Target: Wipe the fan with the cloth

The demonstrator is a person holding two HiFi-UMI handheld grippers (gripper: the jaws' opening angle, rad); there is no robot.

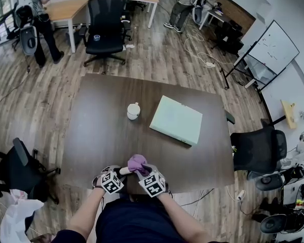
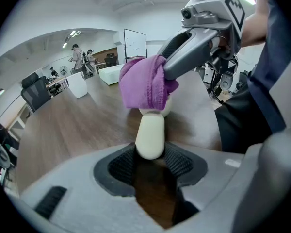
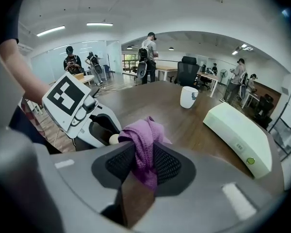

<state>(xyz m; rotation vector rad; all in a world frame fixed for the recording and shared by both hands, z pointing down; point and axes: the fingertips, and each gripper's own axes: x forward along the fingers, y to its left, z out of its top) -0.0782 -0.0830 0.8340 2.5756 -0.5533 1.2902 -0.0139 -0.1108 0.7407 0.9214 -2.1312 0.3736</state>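
My left gripper (image 2: 150, 165) grips the fan (image 2: 150, 136) by its handle, steadying it at the table (image 1: 96, 135) near edge; my right gripper (image 3: 144, 168) clamps the cloth (image 3: 141, 135), seemingly over the fan's head.

White mug (image 1: 134, 110) near pale box (image 1: 176, 119)

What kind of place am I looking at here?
Most likely an open-plan office: a black swivel chair, a wooden desk and a whiteboard on a stand.
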